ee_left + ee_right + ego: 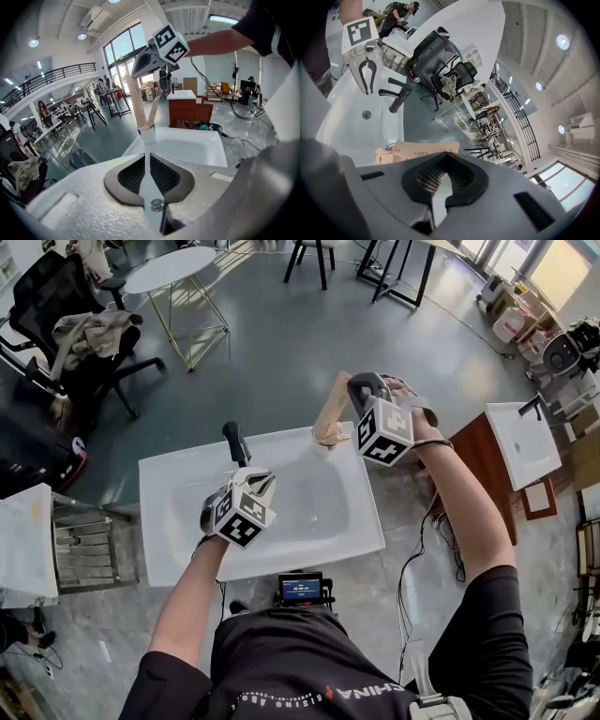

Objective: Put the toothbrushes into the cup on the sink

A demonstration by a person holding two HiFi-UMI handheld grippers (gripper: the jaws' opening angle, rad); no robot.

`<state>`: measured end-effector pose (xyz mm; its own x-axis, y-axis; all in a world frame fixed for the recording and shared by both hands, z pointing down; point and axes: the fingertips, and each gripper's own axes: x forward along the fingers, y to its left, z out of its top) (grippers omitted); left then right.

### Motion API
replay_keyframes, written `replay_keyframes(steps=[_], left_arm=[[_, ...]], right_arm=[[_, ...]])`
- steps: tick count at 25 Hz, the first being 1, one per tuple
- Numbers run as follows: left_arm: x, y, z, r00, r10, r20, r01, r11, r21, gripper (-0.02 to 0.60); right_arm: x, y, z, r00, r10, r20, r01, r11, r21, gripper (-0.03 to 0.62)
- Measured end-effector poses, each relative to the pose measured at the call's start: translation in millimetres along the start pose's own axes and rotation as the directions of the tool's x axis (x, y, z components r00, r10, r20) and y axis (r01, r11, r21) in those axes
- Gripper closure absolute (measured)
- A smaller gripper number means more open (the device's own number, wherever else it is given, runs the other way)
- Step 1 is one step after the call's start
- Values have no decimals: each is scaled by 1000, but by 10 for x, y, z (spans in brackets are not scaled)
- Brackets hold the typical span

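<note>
Since both wrapped toothbrushes (137, 101) stood in the cup (148, 135) on the sink (187, 493) corner, the shut, empty right gripper (440, 187) was judged best drawn off gently, with the closed, empty left gripper (146, 164) held clear.

Grey polished floor (281, 343). Round white table (173, 268); black office chair (42, 287) draped with clothing. Tall windows (124, 47), mezzanine railing (51, 76), ceiling lights (33, 43).
</note>
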<state>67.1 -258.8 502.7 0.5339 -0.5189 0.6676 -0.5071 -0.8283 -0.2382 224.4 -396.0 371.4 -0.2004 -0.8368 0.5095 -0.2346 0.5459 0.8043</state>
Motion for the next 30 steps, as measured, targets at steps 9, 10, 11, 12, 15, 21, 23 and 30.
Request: replay_keyframes(steps=[9, 10, 11, 12, 15, 21, 23, 30], left_arm=[[34, 9, -39, 1000, 6, -21, -6, 1000, -6, 543], [37, 9, -34, 1000, 6, -21, -6, 1000, -5, 543], [42, 7, -28, 1000, 6, -20, -6, 1000, -5, 543], [48, 3, -24, 1000, 6, -21, -6, 1000, -4, 543], [62, 7, -32, 1000, 6, -27, -6, 1000, -4, 543], [106, -8, -40, 999, 2, -38, -2, 1000, -3, 543], [107, -21, -40, 999, 1, -37, -1, 1000, -3, 543], [71, -52, -116, 999, -5, -52, 4, 1000, -8, 543]], right_arm=[[28, -186, -9, 1000, -24, 18, 24, 1000, -10, 585], [27, -182, -20, 1000, -21, 18, 21, 1000, -6, 585], [28, -164, -33, 1000, -17, 18, 17, 1000, -4, 585], [30, -134, -48, 1000, -11, 18, 11, 1000, -6, 585], [33, -26, -87, 1000, 8, 21, -8, 1000, -17, 585], [67, 246, -154, 997, 67, 29, -66, 997, -28, 585], [112, 382, -168, 995, 98, 27, -98, 995, -17, 585], [171, 745, -148, 970, 242, 32, -243, 970, 17, 579]])
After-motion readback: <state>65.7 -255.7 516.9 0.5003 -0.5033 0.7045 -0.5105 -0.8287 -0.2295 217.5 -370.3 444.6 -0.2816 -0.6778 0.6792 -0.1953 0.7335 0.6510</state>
